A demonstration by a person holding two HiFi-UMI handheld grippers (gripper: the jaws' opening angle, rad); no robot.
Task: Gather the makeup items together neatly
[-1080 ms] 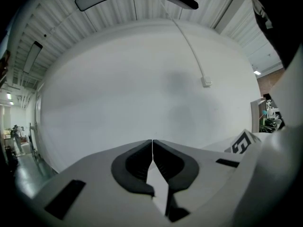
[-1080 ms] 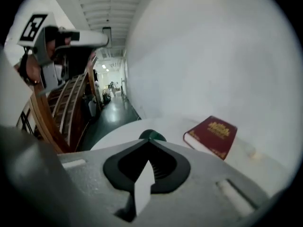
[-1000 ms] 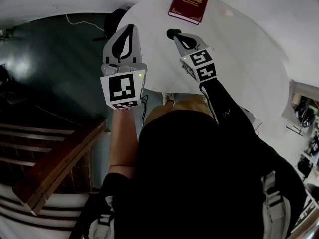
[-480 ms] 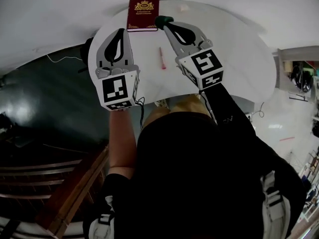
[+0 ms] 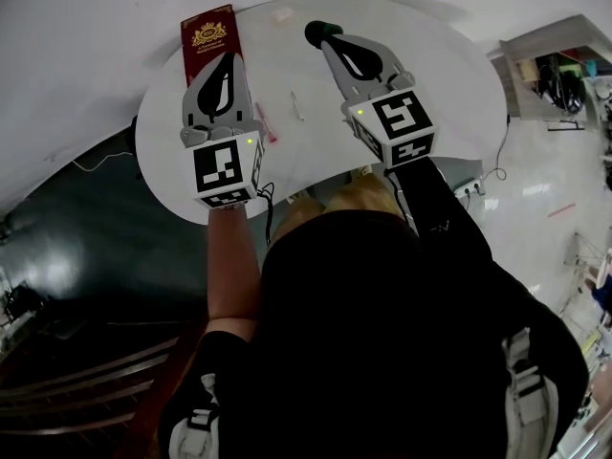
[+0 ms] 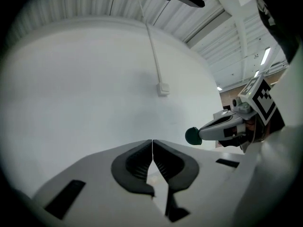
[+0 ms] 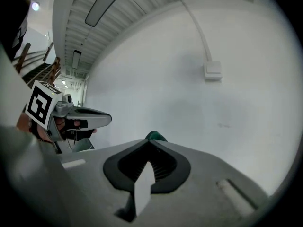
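In the head view my right gripper (image 5: pixel 327 40) is shut on a small dark green makeup item (image 5: pixel 315 32), held above the far side of the round white table (image 5: pixel 440 103). That green item (image 7: pixel 155 136) peeks out past the closed jaws in the right gripper view. In the left gripper view it (image 6: pixel 192 136) shows at the right gripper's tip. My left gripper (image 5: pixel 229 58) is shut with nothing in it; its pads meet (image 6: pixel 152 144). A pink stick (image 5: pixel 266 122) and a thin pale stick (image 5: pixel 297 106) lie on the table between the grippers.
A dark red book (image 5: pixel 206 38) lies at the table's far left edge, just beyond the left gripper. A small pale thing (image 5: pixel 282 13) sits near the far rim. A white wall with a switch box (image 7: pixel 212 71) faces both grippers. Shelves (image 5: pixel 555 65) stand at the right, dark floor at the left.
The table and book have slid left in the head view. Both grippers now hang over the table's far part, the right one still shut on the green item. The two sticks came into sight.
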